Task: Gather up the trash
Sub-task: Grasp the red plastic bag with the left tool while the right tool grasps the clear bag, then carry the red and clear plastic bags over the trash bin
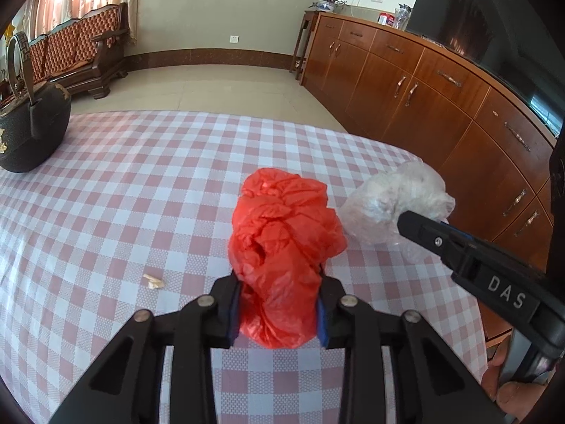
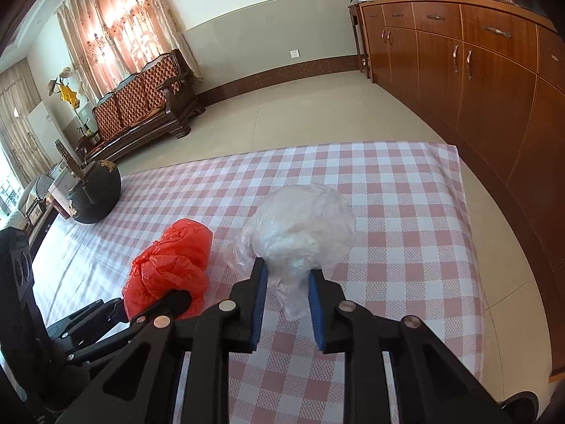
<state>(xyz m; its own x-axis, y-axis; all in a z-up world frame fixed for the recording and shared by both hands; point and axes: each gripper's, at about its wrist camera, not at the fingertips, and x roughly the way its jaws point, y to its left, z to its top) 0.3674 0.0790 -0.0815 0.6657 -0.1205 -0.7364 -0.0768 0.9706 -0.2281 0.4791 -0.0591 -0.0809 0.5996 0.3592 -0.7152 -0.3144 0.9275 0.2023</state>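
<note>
Left wrist view looks across a surface [image 1: 106, 190] under a pink-and-white checked cloth. The left gripper [image 1: 279, 304] has its jaws clamped on a crumpled red plastic bag [image 1: 282, 240], which bulges up between the blue pads and rests on the cloth. Just to its right lies a crumpled clear plastic bag [image 1: 392, 198], with the right gripper [image 1: 420, 224] reaching onto it from the right edge. A small scrap of paper [image 1: 153, 280] lies on the cloth to the left of the red bag, apart from it. A dark round kettle [image 1: 31, 130] with a tall handle stands at the far left corner.

In the right wrist view, the right gripper [image 2: 287, 289] holds the clear plastic bag [image 2: 300, 229] pinched between its jaws; the red plastic bag [image 2: 169, 268] sits beside it on the left, gripped by the left gripper [image 2: 169, 304]. A wooden cabinet [image 2: 476, 70] runs along the right, and a wooden sofa [image 2: 141, 106] stands by the curtains.
</note>
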